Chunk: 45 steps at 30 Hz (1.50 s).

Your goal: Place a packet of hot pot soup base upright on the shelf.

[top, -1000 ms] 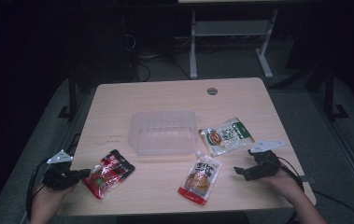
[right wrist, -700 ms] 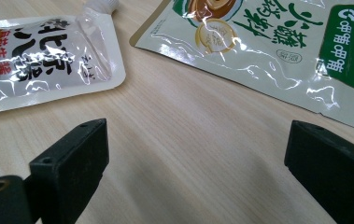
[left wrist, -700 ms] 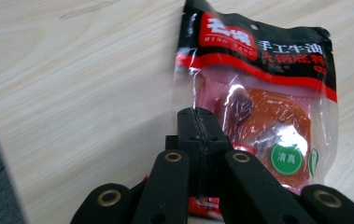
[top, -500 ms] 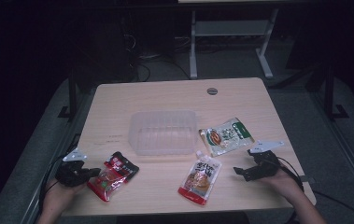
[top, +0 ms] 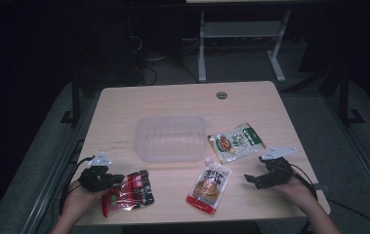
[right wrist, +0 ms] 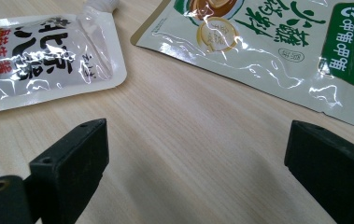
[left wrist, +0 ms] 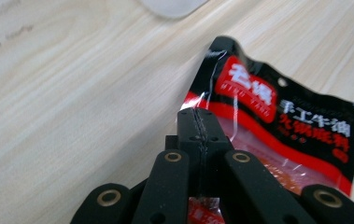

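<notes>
A red and black snack packet (top: 129, 194) lies flat near the table's front left. My left gripper (top: 116, 179) is shut, and its closed tips (left wrist: 198, 116) rest over the left edge of that packet (left wrist: 282, 121). Whether the film is pinched between them I cannot tell. My right gripper (top: 256, 171) stands open at the front right, low over bare wood (right wrist: 198, 154), with nothing between its fingers. A white spouted pouch (top: 210, 183) (right wrist: 39, 60) lies just left of it. Beyond the right gripper is a green and white packet (top: 236, 141) (right wrist: 268, 51).
A clear plastic container (top: 171, 138) stands empty in the middle of the wooden table (top: 173, 102), and its corner shows in the left gripper view (left wrist: 172, 5). A round cable grommet (top: 222, 94) sits near the far edge. Dark floor and a desk frame lie beyond.
My left gripper has moved right from the table's left edge onto the red packet, which has shifted slightly right. The right gripper has stayed still.
</notes>
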Motion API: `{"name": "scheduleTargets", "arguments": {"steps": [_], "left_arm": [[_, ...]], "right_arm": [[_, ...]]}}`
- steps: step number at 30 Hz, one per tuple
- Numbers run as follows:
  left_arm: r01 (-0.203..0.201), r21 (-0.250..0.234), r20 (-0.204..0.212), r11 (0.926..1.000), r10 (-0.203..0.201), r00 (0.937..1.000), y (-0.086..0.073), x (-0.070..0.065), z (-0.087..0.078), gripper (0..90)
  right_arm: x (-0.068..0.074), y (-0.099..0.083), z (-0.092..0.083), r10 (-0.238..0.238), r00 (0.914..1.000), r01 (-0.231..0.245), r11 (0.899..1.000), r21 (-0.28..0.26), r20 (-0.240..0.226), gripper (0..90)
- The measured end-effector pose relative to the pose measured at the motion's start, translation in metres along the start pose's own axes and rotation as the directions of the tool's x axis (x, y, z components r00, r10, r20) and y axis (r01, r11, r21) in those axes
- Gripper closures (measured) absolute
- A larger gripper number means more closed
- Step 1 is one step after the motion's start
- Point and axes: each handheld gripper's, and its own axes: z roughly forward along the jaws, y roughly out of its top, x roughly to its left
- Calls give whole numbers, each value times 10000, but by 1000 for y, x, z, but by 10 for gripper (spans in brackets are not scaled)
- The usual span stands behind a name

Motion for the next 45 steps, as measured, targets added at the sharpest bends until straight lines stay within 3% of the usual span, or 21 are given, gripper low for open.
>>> {"name": "scheduleTargets", "arguments": {"steps": [4, 6, 9, 14, 16, 18, 22, 28, 37, 41, 43, 45], "left_arm": [[388, -580, -57, 9976, -392, 9992, -3, -2, -18, 897], [506, -586, -284, 9970, -523, 9982, -10, -4, -28, 897], [1006, -546, -693, 9934, -1043, 9921, -29, -5, -43, 897], [1690, -86, -958, 9856, -1690, 9809, -55, -4, -49, 897], [1804, 234, -1108, 9833, -1768, 9780, -59, -4, -47, 897], [1936, 471, -903, 9800, -1888, 9779, -57, -4, -42, 897], [1876, 585, -587, 9805, -1842, 9811, -53, -7, -35, 897], [1419, 699, 18, 9874, -1424, 9898, -39, -19, -21, 897], [1248, 1149, 835, 9855, -1348, 9874, -26, -45, -3, 896], [1045, 1210, 1134, 9871, -1183, 9865, -21, -52, 3, 896], [748, 1413, 1245, 9871, -926, 9879, -18, -55, 6, 896], [752, 1444, 1452, 9867, -963, 9847, -15, -60, 10, 895]], "right_arm": [[0, 0, -1, 15, 10000, -15, 10000, -41, 16, 58], [0, 0, -2, 131, 9999, -131, 9999, -27, 37, 58], [-1, -1, -2, 99, 9999, -99, 9999, -19, 31, 58], [0, 0, -1, 18, 10000, -18, 10000, -49, 38, 58], [1, 0, -2, 2, 10000, -2, 10000, -71, 35, 58], [2, 0, -2, 26, 10000, -26, 10000, -85, 63, 58], [2, 0, -3, 35, 10000, -34, 10000, -83, 63, 58], [2, 0, -2, 7, 10000, -6, 10000, -79, 60, 58], [2, 1, -4, -60, 9999, 61, 9999, -85, 109, 58], [4, 2, -4, -98, 9999, 100, 9999, -137, 136, 58], [4, 3, -5, -125, 9999, 127, 9997, -199, 101, 58], [6, 4, -6, -151, 9998, 154, 9995, -279, 100, 58]]}}
